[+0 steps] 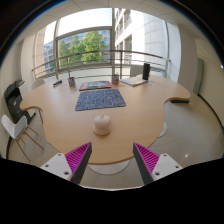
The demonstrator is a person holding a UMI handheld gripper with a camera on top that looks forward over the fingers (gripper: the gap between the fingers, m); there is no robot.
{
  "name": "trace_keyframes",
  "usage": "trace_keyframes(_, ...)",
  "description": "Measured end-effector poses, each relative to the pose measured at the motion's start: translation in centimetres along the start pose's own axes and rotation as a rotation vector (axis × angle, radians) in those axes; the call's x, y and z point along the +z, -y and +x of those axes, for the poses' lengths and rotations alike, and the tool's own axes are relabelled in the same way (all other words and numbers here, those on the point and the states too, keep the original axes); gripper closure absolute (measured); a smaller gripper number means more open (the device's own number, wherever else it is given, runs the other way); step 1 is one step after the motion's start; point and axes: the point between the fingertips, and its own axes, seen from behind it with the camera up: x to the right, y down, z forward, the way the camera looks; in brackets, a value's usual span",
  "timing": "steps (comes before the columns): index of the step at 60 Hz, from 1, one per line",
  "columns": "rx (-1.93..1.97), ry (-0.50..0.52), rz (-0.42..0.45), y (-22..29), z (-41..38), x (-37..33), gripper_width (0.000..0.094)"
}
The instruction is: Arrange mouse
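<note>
gripper point(112, 160) fingers spread wide, nothing between them, magenta pads point(77, 156) visible on the inner faces. white mouse point(102, 124) sits on the wooden table point(60, 115), ahead of the fingers and well apart from them, roughly centred between them. dark patterned mouse mat point(100, 99) lies beyond the mouse, not touching it. chairs point(17, 110) beside the table, big windows point(82, 45) behind.

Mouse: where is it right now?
In the gripper view, the white mouse sits on the wooden table, ahead of the open gripper, nearer than the dark mouse pad.
</note>
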Motion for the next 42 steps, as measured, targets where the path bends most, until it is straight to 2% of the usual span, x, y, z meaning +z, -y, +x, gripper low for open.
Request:
trace_keyframes(4,-0.020,0.009,0.037,1.7,-1.8,4.1,0.0085)
trace_keyframes(10,-0.046,0.011,0.046,3.3,-3.6,10.1,0.0085)
trace_keyframes(23,-0.063,0.019,0.014,3.6,-4.4,18.9,0.0106)
trace_keyframes(26,-0.064,0.023,0.007,3.5,-4.6,20.1,0.0158)
trace_keyframes(29,-0.046,0.047,0.020,4.0,-5.2,20.7,0.0258)
trace_keyframes(32,-0.074,0.050,0.029,4.3,-5.2,21.2,0.0405)
trace_keyframes(42,-0.071,0.045,0.030,4.3,-5.2,21.3,0.0505)
